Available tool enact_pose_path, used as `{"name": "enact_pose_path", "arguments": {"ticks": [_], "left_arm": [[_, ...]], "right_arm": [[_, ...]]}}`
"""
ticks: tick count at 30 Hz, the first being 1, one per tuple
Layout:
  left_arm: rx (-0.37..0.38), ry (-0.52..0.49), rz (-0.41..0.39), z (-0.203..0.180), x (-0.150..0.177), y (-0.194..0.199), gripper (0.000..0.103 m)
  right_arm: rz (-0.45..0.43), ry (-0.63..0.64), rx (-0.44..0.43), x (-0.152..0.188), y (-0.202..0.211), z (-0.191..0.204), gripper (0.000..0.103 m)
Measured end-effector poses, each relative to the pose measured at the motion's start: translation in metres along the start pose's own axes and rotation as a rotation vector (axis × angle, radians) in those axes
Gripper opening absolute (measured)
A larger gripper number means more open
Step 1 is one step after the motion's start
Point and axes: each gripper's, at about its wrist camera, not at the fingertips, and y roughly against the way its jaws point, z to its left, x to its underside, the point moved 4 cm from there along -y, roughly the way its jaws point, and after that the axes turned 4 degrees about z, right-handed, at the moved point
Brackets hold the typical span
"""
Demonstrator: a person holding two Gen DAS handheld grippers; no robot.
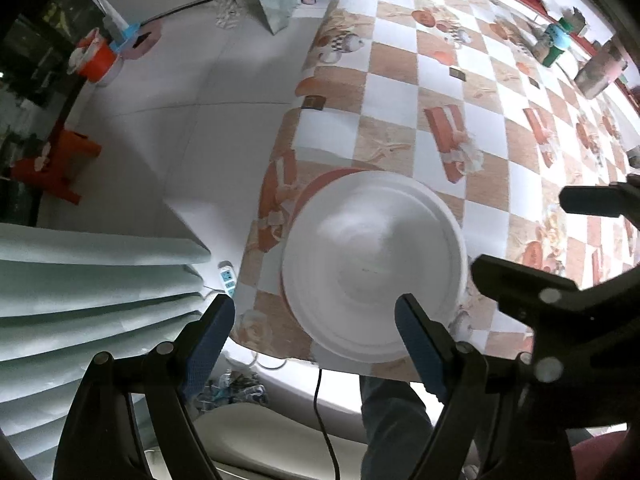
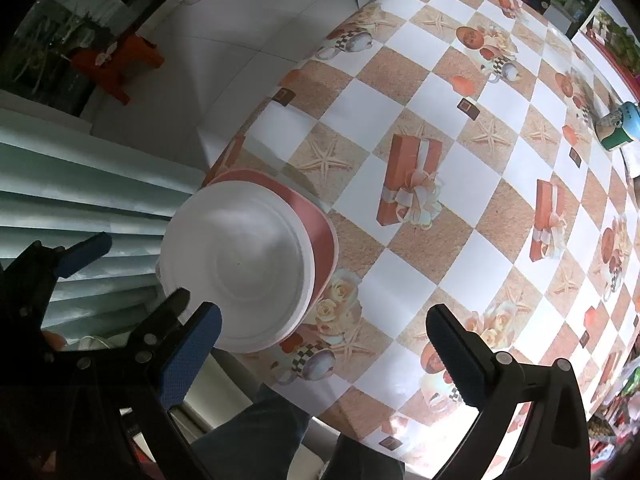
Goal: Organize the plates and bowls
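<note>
A white bowl [image 1: 372, 264] [image 2: 240, 268] rests on a pink plate [image 1: 316, 188] [image 2: 320, 232] at the near left corner of the table. My left gripper [image 1: 316, 340] hangs above the bowl's near rim, pointing down. Its blue-padded fingers [image 1: 212, 336] are spread wide with nothing gripped. My right gripper [image 2: 322, 320] is just right of the stack over the tablecloth, open and empty. Its black fingers [image 1: 520, 280] also show at the right of the left wrist view. The left gripper's fingers [image 2: 84, 252] appear at the left edge of the right wrist view.
The table wears a checkered tan-and-white cloth [image 1: 440, 80] [image 2: 460, 168]. A green cup [image 1: 556, 44] [image 2: 618, 128] and a grey container [image 1: 600, 68] stand at the far right. The person's legs [image 1: 392, 412] are at the near edge. An orange stool [image 1: 60, 160] and a power strip [image 1: 228, 278] are on the floor.
</note>
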Motion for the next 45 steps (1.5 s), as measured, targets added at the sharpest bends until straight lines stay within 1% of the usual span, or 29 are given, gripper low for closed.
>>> {"name": "enact_pose_path", "arguments": {"ticks": [7,25,45], "left_arm": [[0.015,0.000,0.006,-0.003,0.004,0.002,0.085],[0.000,-0.032,0.004,-0.011,0.001,0.005,0.085],[-0.009,-0.044,0.017,-0.014,-0.001,0.002,0.085]], "right_arm": [[0.010,0.003,0.013,0.001,0.001,0.003,0.103],[0.010,-0.003,0.010,0.003,0.001,0.004,0.103],[0.020,0.000,0.010,0.002,0.000,0.001,0.103]]}}
